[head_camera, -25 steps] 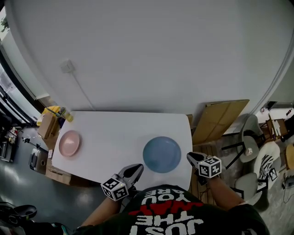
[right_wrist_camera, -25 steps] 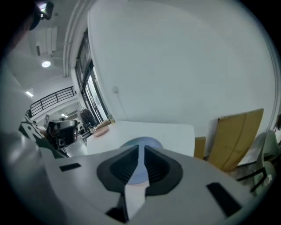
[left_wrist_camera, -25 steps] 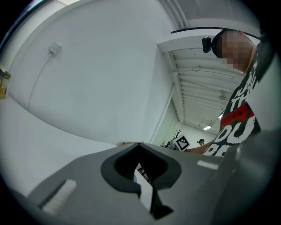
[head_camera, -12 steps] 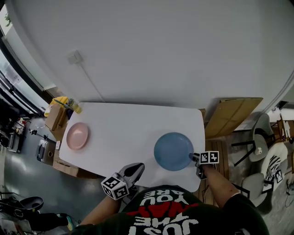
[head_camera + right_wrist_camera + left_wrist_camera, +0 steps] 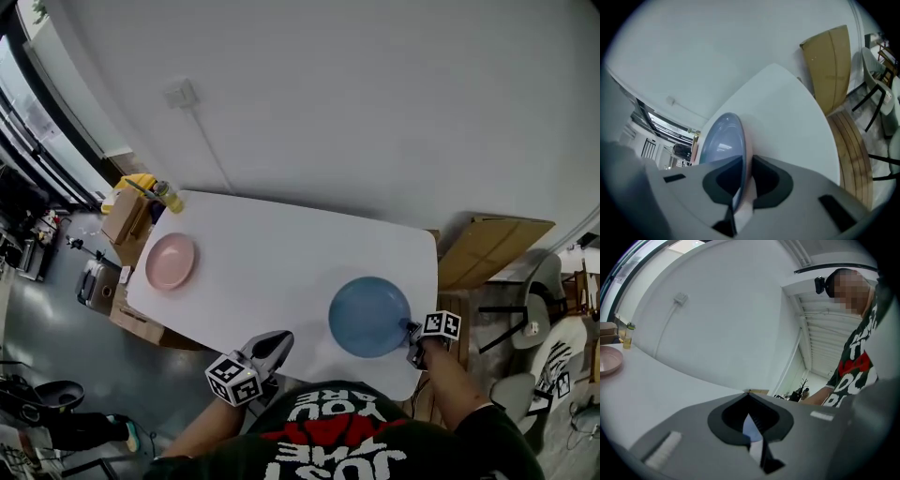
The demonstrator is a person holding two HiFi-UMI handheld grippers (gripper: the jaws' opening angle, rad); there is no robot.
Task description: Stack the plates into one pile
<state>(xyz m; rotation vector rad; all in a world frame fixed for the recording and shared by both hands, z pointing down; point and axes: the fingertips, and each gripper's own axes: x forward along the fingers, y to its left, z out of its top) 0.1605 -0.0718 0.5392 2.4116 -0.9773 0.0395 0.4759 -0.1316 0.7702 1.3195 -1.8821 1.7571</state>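
Blue plate (image 5: 368, 316) clamped, just-closed right fingers (image 5: 772, 179); left fingers (image 5: 735, 414) closed empty; pink plate (image 5: 171, 262) apart.

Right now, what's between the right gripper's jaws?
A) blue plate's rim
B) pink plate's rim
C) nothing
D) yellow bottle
A: the right gripper view shows the right gripper with its jaws, which have just been closing, pinching the rim of the blue plate; the pink plate lies far off to the left.

Bright even light; fisheye warp, dark vignetted corners, blurred near foreground.
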